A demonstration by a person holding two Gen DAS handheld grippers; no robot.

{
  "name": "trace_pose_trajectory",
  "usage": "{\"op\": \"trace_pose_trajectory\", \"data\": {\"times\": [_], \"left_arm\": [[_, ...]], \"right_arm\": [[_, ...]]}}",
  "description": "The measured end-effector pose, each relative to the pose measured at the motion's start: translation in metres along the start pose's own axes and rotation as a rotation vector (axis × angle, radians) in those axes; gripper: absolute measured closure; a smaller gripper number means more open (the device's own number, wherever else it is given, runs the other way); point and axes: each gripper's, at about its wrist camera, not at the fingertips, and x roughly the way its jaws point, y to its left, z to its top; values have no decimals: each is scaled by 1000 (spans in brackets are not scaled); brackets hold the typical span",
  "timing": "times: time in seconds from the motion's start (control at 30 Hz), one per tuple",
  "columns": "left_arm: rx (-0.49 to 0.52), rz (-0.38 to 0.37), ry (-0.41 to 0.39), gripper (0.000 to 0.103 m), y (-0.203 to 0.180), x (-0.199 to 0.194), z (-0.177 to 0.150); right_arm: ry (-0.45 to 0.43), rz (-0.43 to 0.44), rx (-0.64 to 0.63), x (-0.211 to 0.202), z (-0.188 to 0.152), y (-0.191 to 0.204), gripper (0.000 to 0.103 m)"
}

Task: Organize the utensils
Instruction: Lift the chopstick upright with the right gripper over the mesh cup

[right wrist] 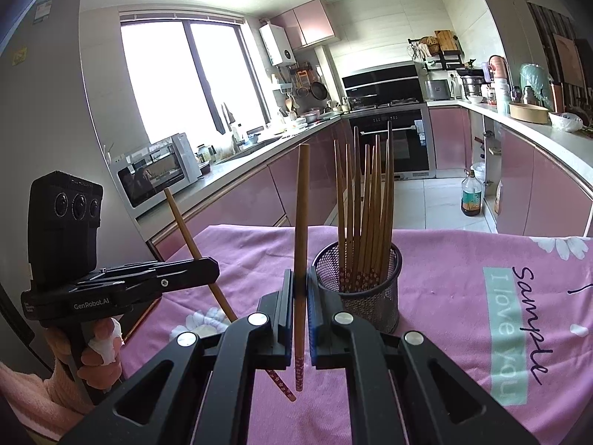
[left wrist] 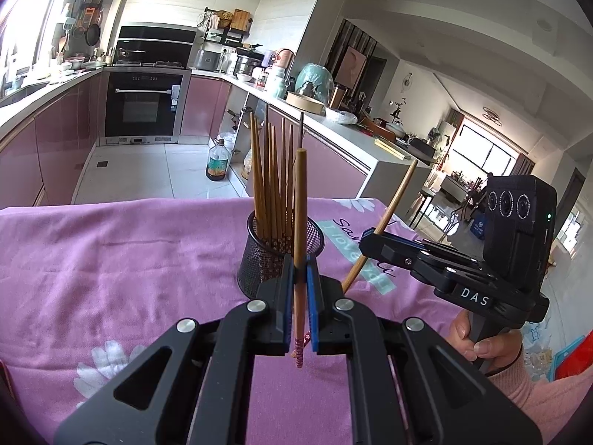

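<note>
The black mesh cup (left wrist: 281, 250) on the pink cloth (left wrist: 129, 259) is the landmark here, already holding a bunch of wooden chopsticks (left wrist: 272, 170) that stand upright and fan a little at their tips.

On the near left of the cup, the left gripper (left wrist: 299, 289) is clenched on a single chopstick (left wrist: 299, 222). It stands almost upright between the blue pads, its plain wooden end level with the tips of the bunch and its patterned pink end hanging just below the jaws. In this view the stick overlaps the cup's near rim; whether it touches the rim cannot be told.

On the near right of the cup, the right gripper (right wrist: 301, 296) is likewise closed tight on a second chopstick (right wrist: 302, 230), also near upright with its flowered end pointing down. Seen from the left wrist, that stick leans away from the cup.

Each chopstick looks light, stiff and smooth — likely to pivot or slide in the pads if held by a short stretch. Both are pinched in the lower part, above the patterned end, which leaves a long top-heavy length free. A hold nearer the middle would probably steady it better. The mesh cup seems light too and may tip or skid on the cloth if a stick knocks the rim.
</note>
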Motion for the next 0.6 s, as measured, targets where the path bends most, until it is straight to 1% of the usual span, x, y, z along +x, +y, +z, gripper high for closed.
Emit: {"op": "trace_pose_trajectory", "data": {"times": [0.13,0.6], "left_arm": [[15,15,-8,96,-4,0,3],[48,30,-21,96,-13,1,12]], "right_arm": [[-8,-2,-8,-2,4,0,98],[-19,-14,-25,0,11,2,98]]}}
